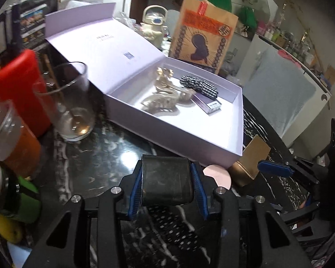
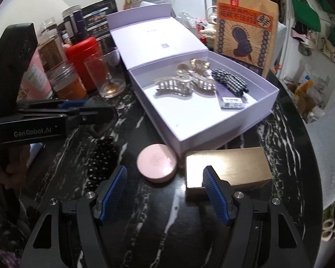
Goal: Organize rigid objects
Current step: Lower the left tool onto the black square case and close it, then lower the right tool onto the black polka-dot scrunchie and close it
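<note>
L gripper [image 1: 166, 184] was clenched on a dark, squarish hairbrush [image 1: 167, 182], held just above the black marble table [image 2: 189, 223], near side of the open lilac box [image 2: 212, 120]. R gripper [image 2: 164, 192] was released w/ nothing between its pads, hovering over the table btwn the pink round compact [image 2: 156, 165] and the gold box [image 2: 230, 167]. In the lilac box's far part: two hair claws [image 2: 178, 83], a checked scrunchie [image 2: 230, 81], a small purple carton [image 2: 229, 99].
</note>
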Demonstrator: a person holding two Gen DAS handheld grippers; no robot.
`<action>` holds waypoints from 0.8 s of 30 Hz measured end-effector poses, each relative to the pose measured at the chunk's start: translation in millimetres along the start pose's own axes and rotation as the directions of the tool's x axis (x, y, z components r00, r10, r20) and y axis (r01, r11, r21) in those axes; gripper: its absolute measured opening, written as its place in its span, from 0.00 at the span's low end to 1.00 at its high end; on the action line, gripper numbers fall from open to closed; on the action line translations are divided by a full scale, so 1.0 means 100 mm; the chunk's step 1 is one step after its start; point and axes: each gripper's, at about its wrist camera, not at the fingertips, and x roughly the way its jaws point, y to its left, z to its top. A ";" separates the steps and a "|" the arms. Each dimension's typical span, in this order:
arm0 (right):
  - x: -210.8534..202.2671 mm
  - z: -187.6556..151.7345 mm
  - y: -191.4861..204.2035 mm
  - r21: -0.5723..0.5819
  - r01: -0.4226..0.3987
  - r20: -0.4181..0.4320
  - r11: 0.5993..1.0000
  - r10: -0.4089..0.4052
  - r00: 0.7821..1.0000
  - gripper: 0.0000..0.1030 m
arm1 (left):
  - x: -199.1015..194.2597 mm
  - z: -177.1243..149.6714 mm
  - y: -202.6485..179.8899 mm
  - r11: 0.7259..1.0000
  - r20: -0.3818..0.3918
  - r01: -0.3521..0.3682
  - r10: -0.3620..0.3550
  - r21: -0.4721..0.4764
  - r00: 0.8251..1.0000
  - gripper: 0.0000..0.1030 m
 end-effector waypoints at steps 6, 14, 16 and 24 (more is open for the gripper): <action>0.08 0.03 0.20 -0.049 -0.056 -0.012 0.997 0.055 0.998 0.69 | -0.11 -0.12 0.13 0.999 0.002 -0.035 0.035 -0.030 0.999 0.40; 0.24 0.03 0.43 -0.102 -0.109 -0.054 0.989 0.104 0.993 0.69 | -0.16 -0.39 0.42 0.992 -0.032 -0.060 0.057 -0.112 0.998 0.40; 0.29 0.02 0.48 -0.103 -0.124 -0.067 0.987 0.117 0.991 0.69 | -0.16 -0.45 0.48 0.989 -0.041 -0.065 0.060 -0.131 0.997 0.40; 0.40 0.00 0.72 -0.135 -0.171 -0.101 0.976 0.158 0.982 0.69 | -0.13 -0.62 0.65 0.982 -0.055 -0.085 0.076 -0.170 0.996 0.40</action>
